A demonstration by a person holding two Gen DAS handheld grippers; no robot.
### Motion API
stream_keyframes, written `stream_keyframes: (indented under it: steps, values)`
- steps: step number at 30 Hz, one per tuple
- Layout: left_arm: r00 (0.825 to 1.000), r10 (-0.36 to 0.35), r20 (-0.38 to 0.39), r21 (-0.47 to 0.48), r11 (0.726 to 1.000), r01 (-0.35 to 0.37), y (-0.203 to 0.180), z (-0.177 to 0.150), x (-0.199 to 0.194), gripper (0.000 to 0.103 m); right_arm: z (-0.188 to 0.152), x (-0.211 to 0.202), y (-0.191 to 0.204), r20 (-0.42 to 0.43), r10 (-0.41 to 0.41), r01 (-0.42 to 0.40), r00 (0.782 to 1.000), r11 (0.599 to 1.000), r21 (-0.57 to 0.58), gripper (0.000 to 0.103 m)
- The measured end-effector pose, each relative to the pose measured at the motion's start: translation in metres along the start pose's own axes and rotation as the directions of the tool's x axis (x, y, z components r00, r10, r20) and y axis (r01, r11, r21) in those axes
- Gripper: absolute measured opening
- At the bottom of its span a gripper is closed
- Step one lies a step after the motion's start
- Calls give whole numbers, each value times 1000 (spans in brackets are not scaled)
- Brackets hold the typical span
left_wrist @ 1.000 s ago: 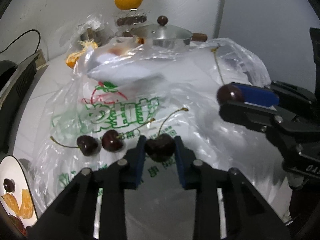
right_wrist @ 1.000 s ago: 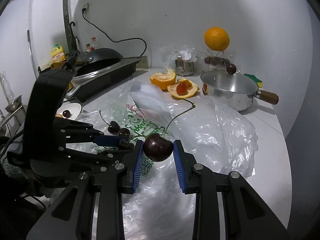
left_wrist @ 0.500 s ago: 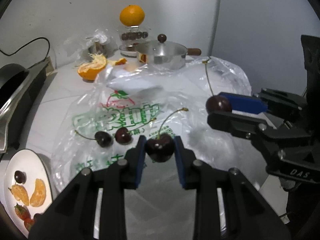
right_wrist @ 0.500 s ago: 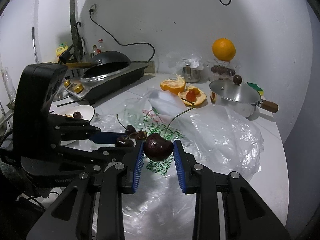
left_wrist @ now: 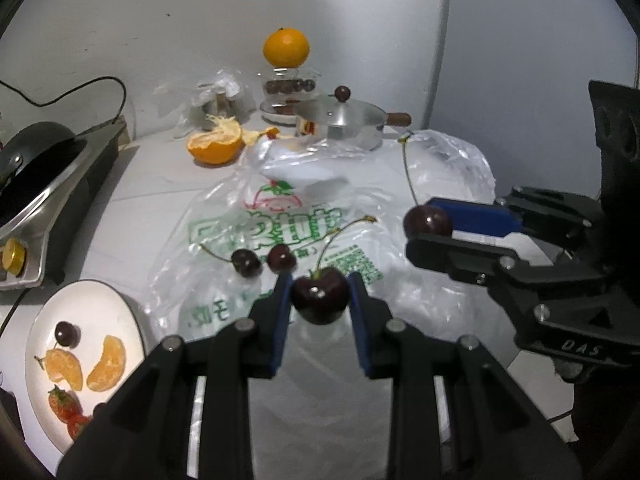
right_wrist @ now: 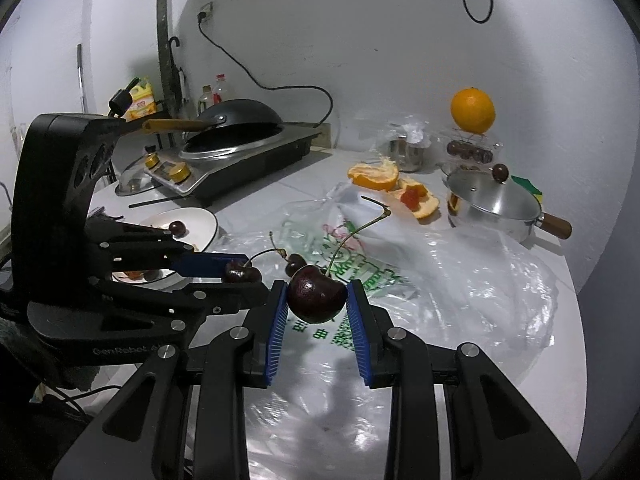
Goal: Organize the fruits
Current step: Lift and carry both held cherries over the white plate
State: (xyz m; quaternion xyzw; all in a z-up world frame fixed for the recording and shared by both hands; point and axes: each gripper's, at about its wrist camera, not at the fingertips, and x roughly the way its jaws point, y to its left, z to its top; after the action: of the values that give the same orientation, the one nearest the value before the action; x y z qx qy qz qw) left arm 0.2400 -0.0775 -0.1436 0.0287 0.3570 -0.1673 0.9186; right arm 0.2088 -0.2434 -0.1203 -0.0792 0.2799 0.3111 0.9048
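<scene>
cherries fill both tongs: the left tongs [left_wrist: 320,300] pinch a dark cherry [left_wrist: 319,295] between their blue pads, its stem curving up and to the right, and the right tongs [right_wrist: 317,299] pinch a second cherry [right_wrist: 316,294] the same way, held above the printed plastic bag [left_wrist: 304,236] that lies spread over the white surface [left_wrist: 160,184]. two loose cherries [left_wrist: 264,261] lie on the bag just beyond the left tongs. to the left, a white plate [left_wrist: 96,300] carries one cherry, orange segments and strawberries. farther back sit a peeled orange half [left_wrist: 215,145], a lidded steel pot [left_wrist: 340,122] with a wooden handle, and a whole orange [left_wrist: 286,48] perched on a clear container of cherries
</scene>
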Motion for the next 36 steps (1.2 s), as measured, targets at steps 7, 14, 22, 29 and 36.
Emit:
stream_keyframes:
  steps: [7,14,22,29,36]
  values:
    - [1000,5,13,-9,1000,-5,15,-7,-13,29,5,8,15,-10,5,-6,1000,1000,-15,32]
    - [999,21,28,-32,999,-20,38,-15,-25,29,11,18,33,-26,19,-19,999,999,-30,32]
    - [998,38,43,-70,997,-35,70,-30,-38,29,16,35,57,-57,28,-31,998,998,-56,32]
    - [997,60,51,-112,992,-54,98,-45,-49,29,20,53,79,-80,45,-51,996,996,-79,32]
    - [993,107,48,-164,982,-98,134,-62,-57,29,26,71,100,-106,60,-71,993,992,-107,32]
